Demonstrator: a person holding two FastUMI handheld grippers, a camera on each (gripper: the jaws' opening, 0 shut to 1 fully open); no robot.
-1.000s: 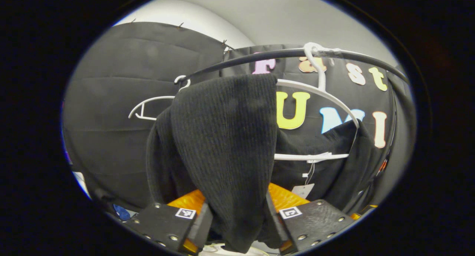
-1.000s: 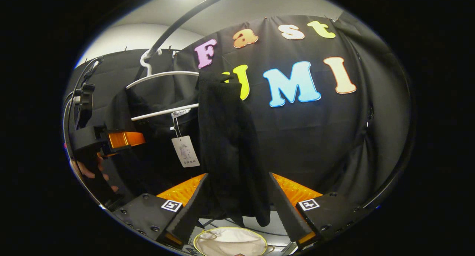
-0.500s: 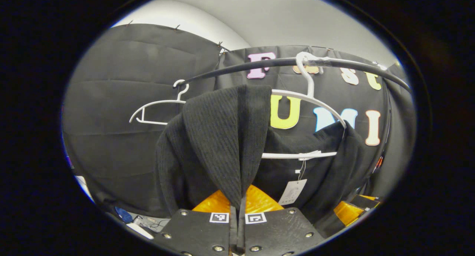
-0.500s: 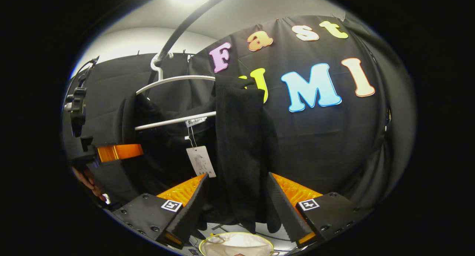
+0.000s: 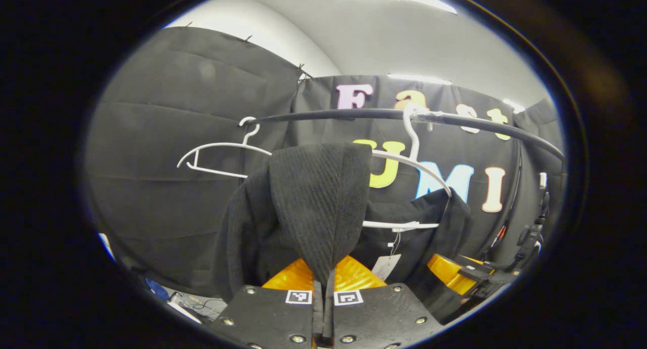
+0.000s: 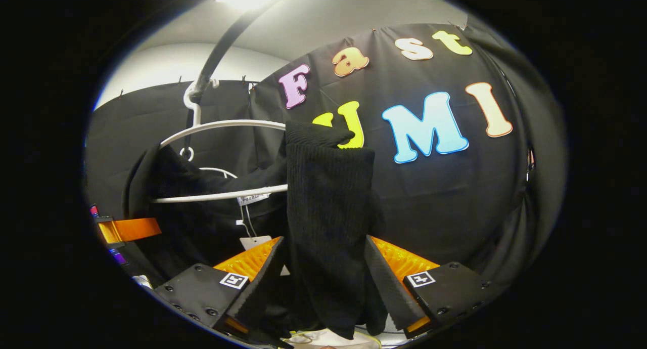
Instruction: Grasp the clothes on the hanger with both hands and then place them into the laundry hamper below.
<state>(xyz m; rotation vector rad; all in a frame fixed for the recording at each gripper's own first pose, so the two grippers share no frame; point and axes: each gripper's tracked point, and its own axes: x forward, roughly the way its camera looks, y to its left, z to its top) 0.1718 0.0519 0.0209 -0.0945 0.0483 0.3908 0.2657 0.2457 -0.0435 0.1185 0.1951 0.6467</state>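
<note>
Left gripper view: left gripper (image 5: 323, 301) jaws pinching black knit garment (image 5: 318, 202) draped over white hanger (image 5: 404, 162) on black rail (image 5: 354, 114), right gripper view: right gripper (image 6: 326, 283) jaws spread either side of hanging garment fold

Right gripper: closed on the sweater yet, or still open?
Open. The right gripper has its fingers spread either side of the hanging black sweater, with gaps showing, not pinching it.

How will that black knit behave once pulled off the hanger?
Probably floppy: the black knit drapes in soft folds over the white hanger. Ribbed texture should grip, not slip. Likely sags between grasps; left gripper already pinches it.
</note>
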